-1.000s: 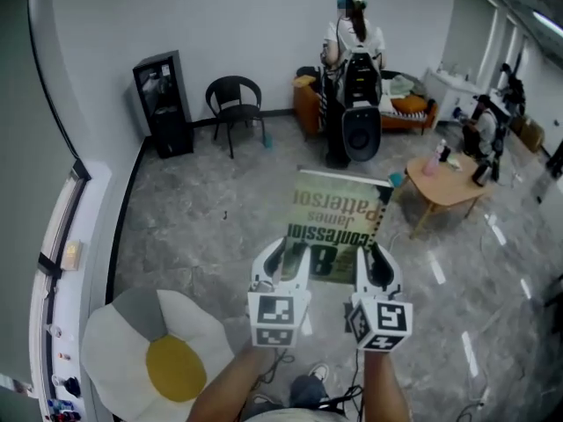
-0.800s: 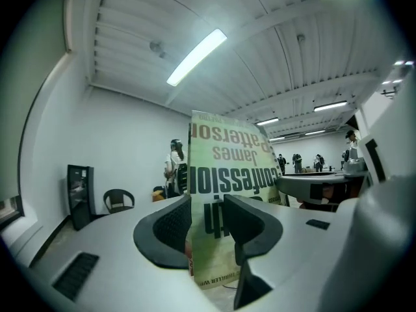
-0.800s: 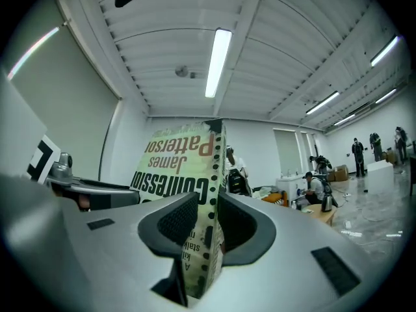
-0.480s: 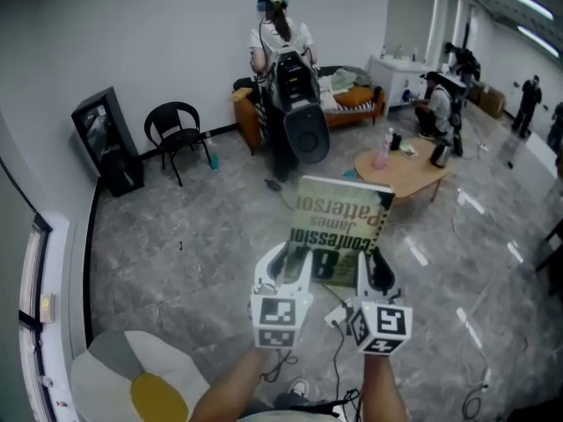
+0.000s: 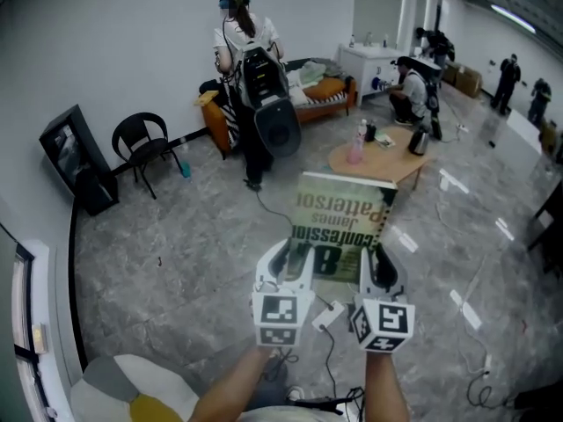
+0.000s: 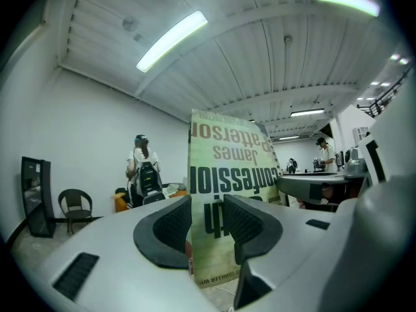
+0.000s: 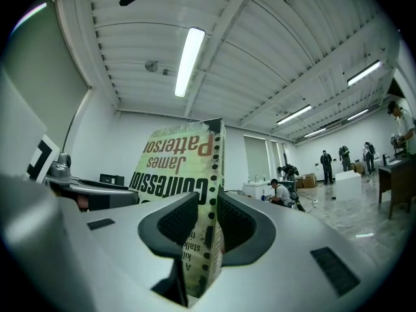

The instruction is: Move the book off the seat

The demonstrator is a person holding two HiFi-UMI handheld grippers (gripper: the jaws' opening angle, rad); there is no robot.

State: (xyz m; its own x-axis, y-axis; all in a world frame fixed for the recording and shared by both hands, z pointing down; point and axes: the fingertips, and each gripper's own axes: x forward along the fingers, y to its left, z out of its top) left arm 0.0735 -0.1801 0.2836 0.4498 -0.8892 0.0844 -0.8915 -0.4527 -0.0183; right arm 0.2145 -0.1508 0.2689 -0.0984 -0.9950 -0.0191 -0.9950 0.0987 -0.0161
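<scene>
A pale green paperback book (image 5: 341,222) with large dark lettering hangs upside down in the air over the floor, held at its lower edge by both grippers. My left gripper (image 5: 288,260) is shut on its left part, the pads pressing the cover (image 6: 229,174). My right gripper (image 5: 374,260) is shut on the spine side (image 7: 209,174); its jaws have just been closing a little with the book between them. The white round seat (image 5: 110,392) with a yellow cushion shows only at the lower left corner, well apart from the book.
A person with a black backpack (image 5: 252,55) stands ahead by an orange sofa (image 5: 318,90). A low wooden table (image 5: 387,158) with bottles stands to the right, where other people work. A black chair (image 5: 141,143) and a black cabinet (image 5: 75,158) stand at the left wall. Cables (image 5: 327,316) lie underfoot.
Both grippers have swung with the book to the right, away from the seat, which has slid to the lower left corner. The grip on the book looks the same.
</scene>
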